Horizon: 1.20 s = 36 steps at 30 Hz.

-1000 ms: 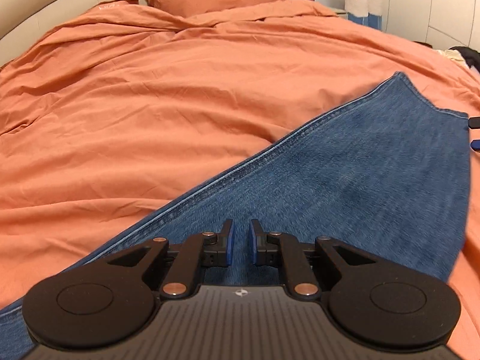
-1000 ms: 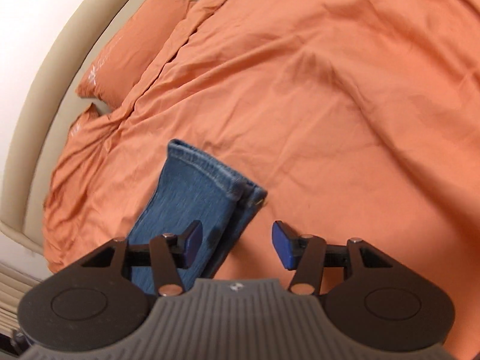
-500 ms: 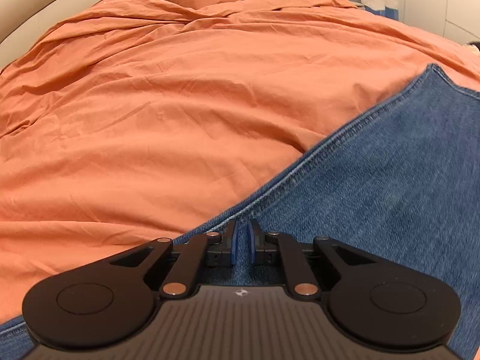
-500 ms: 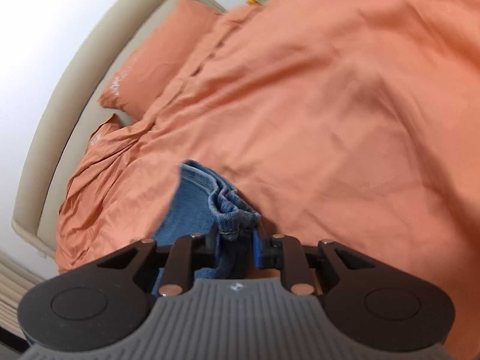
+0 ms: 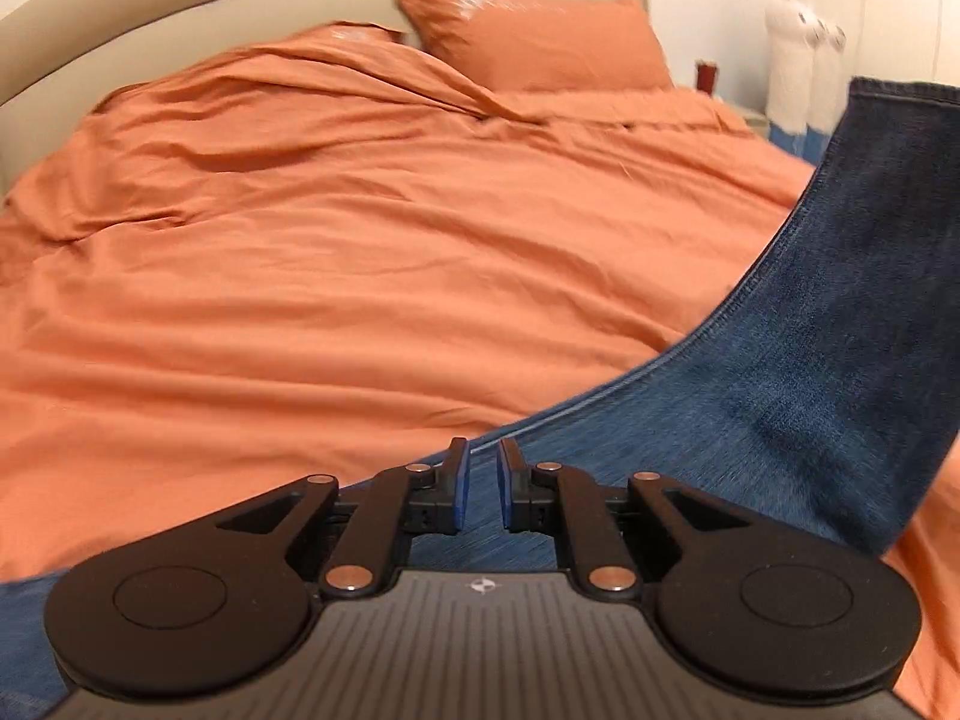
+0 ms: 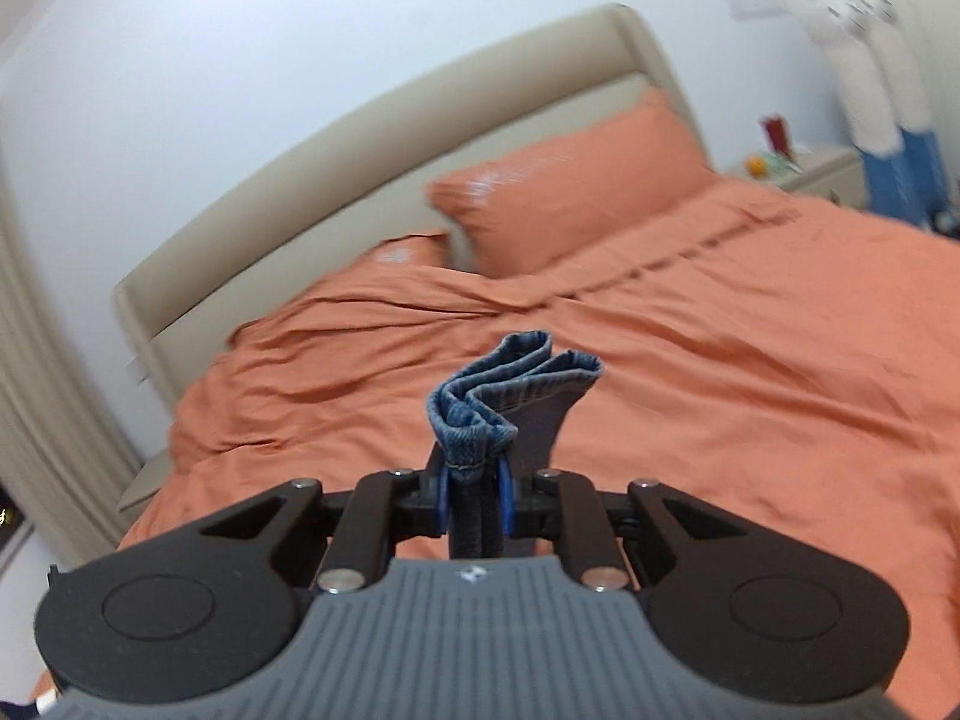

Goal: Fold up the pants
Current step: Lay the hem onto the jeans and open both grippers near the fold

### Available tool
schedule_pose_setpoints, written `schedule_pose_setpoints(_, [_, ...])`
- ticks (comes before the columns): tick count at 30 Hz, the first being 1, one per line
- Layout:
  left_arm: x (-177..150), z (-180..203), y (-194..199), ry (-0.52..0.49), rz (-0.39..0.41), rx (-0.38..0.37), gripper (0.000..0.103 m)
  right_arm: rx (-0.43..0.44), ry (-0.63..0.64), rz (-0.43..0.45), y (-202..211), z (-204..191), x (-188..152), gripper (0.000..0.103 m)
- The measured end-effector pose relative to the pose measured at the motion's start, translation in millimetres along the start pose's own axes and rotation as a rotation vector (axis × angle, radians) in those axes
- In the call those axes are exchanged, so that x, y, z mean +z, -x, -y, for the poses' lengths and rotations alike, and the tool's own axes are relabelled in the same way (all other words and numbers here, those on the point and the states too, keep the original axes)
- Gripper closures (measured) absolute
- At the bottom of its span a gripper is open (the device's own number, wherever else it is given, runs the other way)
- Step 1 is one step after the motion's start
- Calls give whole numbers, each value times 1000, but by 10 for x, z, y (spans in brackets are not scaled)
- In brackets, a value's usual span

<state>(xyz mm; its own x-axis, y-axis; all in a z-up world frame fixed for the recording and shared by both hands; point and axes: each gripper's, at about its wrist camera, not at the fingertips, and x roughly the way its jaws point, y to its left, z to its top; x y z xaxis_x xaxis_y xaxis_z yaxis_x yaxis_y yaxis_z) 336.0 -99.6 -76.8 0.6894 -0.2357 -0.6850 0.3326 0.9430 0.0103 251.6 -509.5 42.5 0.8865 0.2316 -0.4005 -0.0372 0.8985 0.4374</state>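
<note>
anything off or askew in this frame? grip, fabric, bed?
One thing: the jeans hem in the right gripper is bunched into crumpled layers rather than pinched flat, so the fold edge may come out uneven. The left gripper is shut on the denim edge. The orange duvet is wrinkled but nothing is spilled or damaged.

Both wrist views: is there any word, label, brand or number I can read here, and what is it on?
No text can be read in either view.
White print on the two orange pillows: too blurred to read.
Small white emblem on each gripper body: a mark, not letters.
Jeans held in the right tongs: no label showing.
</note>
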Motion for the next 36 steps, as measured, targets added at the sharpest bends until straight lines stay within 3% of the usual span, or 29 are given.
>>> schedule_pose_setpoints(7, [-290, -651, 775, 117, 5, -39, 88, 124, 117, -51, -266, -1333, -153, 93])
schedule_pose_setpoints(11, [-563, -1004, 1011, 193, -15, -46, 88, 192, 132, -105, -522, -1870, -577, 93])
schedule_pose_setpoints(15, [-877, -1274, 1066, 266, -49, -64, 88, 234, 144, -202, -837, -2189, -1271, 94])
schedule_pose_setpoints(21, [-1286, -1488, 987, 365, -117, -121, 87, 220, 187, -414, -1143, -2249, -2454, 94])
schedule_pose_setpoints(25, [-1420, -1542, 884, 429, -132, -182, 70, 202, 263, -490, -1211, -2241, -2869, 92])
schedule_pose_setpoints(31, [-1409, -1558, 606, 567, -131, -329, 48, 233, 301, -570, -1301, -2264, -2906, 70])
schedule_pose_setpoints(36, [-1321, -1561, 237, 672, -133, -383, 44, 263, 301, -600, -1233, -2232, -2597, 58])
